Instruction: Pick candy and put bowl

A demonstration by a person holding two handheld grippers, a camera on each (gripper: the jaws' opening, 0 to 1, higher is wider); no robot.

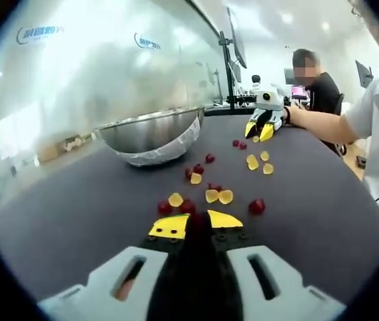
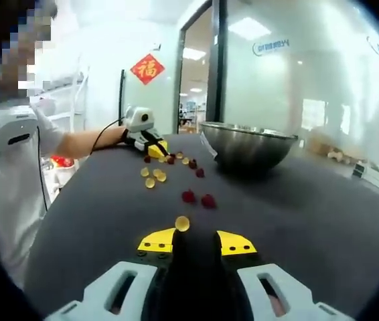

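Observation:
A steel bowl (image 1: 150, 131) (image 2: 248, 144) stands on foil on the dark table (image 1: 76, 207). Red and yellow candies (image 1: 217, 196) (image 2: 153, 178) lie scattered beside it. My left gripper (image 1: 198, 219) (image 2: 153, 150) is low over the table with its yellow tips together. A red candy (image 1: 188, 206) lies right at the tips, and whether it is pinched I cannot tell. At the far end of the scatter, my right gripper (image 1: 259, 132) (image 2: 196, 241) has its tips a little apart. A yellow candy (image 2: 182, 223) lies just ahead of them, untouched.
A glass wall (image 1: 109, 67) runs along the table's bowl side. A person's arm (image 1: 323, 124) and white sleeve (image 2: 15, 154) reach in from the other side. Behind the table's far end sits another person (image 1: 320, 87) by monitors.

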